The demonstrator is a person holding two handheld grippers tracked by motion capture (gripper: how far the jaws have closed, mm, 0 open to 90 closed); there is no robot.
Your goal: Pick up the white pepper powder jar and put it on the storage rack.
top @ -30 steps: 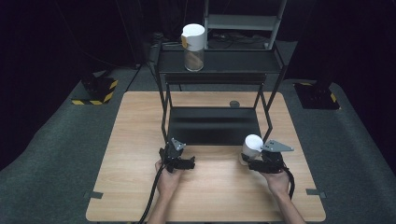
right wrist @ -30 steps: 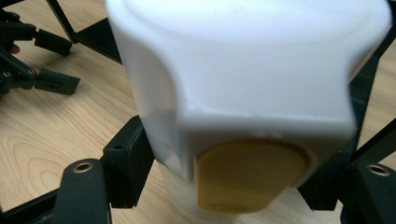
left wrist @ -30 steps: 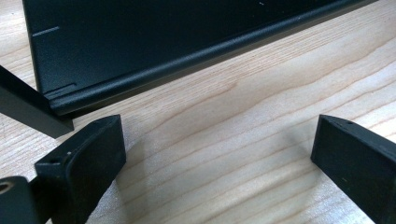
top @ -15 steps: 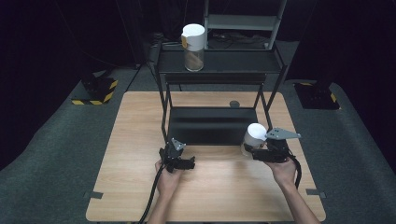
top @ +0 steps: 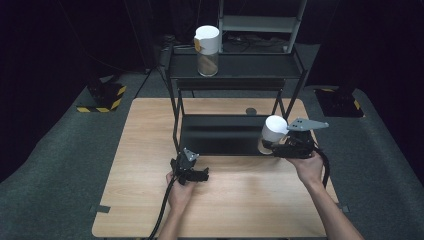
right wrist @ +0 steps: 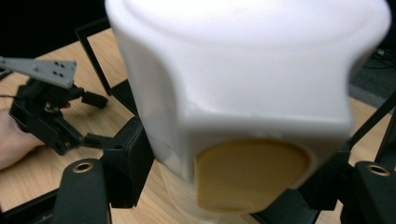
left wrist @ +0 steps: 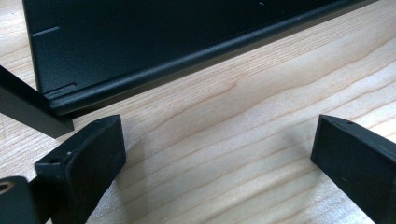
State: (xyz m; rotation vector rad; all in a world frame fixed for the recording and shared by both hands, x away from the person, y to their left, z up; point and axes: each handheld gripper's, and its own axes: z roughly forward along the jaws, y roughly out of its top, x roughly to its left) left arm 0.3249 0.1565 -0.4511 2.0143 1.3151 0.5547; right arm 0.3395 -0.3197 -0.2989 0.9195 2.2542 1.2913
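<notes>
Light wooden tabletop (top: 150, 150) stands on grey carpet in a dark room; a black two-tier metal rack (top: 235, 82) sits at its far side. Right tool (top: 270, 146) is clenched on a white-lidded jar (top: 274, 131), held clear of the tabletop just before the rack's lower shelf. Left tool (top: 200, 175) rests low at the tabletop, jaws released with bare wood between them. A second white-lidded jar (top: 206, 50) stands upright on the rack's top shelf

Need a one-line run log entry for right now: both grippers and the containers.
right gripper: jaws shut on white-lidded container, above table | left gripper: jaws open, empty | second container: upright on rack top shelf
</notes>
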